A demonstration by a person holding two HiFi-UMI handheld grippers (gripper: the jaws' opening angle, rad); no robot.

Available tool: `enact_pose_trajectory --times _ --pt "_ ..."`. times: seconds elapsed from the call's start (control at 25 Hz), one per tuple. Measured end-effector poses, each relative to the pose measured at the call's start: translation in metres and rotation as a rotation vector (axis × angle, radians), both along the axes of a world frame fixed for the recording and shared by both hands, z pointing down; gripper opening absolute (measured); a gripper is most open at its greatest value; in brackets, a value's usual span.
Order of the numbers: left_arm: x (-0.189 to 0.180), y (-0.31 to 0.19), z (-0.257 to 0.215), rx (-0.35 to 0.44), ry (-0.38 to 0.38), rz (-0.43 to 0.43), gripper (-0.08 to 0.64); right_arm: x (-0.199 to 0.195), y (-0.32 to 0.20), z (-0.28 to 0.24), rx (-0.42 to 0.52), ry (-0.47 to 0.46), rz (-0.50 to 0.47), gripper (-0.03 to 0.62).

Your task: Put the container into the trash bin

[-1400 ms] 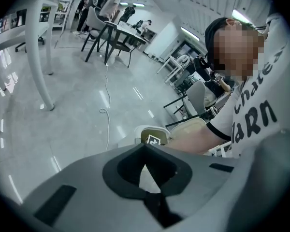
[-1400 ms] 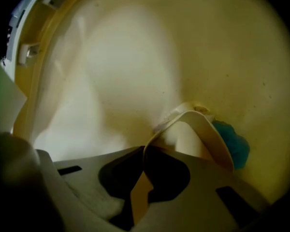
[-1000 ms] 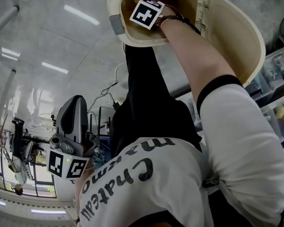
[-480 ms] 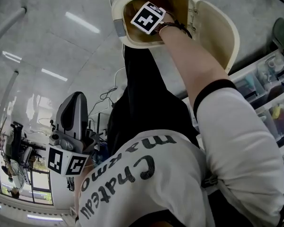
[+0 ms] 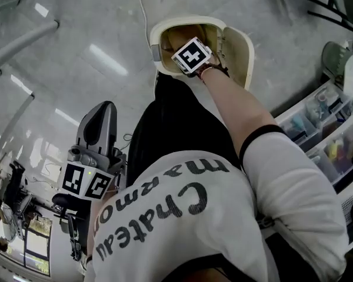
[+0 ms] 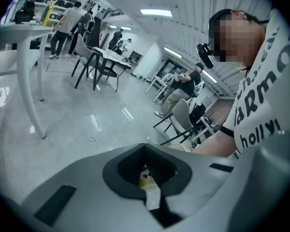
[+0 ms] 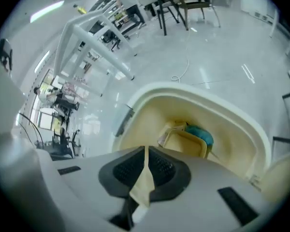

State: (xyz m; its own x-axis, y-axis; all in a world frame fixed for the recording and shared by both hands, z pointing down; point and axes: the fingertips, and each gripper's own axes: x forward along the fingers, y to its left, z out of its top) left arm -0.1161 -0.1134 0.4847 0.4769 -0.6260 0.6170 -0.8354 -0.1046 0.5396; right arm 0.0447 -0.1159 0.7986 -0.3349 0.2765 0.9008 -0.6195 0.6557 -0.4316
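Observation:
A cream trash bin stands on the floor with its lid swung open to the right. My right gripper reaches down into the bin's mouth, its marker cube showing on top. In the right gripper view the jaws are shut, with only a thin slit between the pads. Just beyond them a cream container lies inside the bin, beside something teal. My left gripper hangs by the person's left side, away from the bin, shut and holding nothing.
Clear plastic drawers full of small items stand to the right of the bin. A white cable trails over the grey floor behind it. White table legs stand at far left. Chairs and people are farther off.
The head view has drawn back, so the bin looks smaller and farther away. The right gripper stays at the bin's mouth. The left gripper has risen slightly.

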Motion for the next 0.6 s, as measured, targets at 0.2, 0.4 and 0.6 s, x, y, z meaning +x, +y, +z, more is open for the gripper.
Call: enact_pose_trajectory --times 0.2,0.4,0.6 --pt "0.001 -0.022 -0.050 0.124 -0.003 -0.020 0.023 0.001 -0.003 -0.075 -0.053 -0.072 0.299 0.035" --pt "0.011 -0.054 -0.095 0.272 -0.008 0.025 0.023 -0.007 -0.033 -0.151 0.065 -0.167 0.324 0.034" --pt "0.018 -0.069 -0.135 0.358 0.013 0.062 0.023 -0.019 -0.075 -0.243 0.254 -0.240 0.341 0.034"
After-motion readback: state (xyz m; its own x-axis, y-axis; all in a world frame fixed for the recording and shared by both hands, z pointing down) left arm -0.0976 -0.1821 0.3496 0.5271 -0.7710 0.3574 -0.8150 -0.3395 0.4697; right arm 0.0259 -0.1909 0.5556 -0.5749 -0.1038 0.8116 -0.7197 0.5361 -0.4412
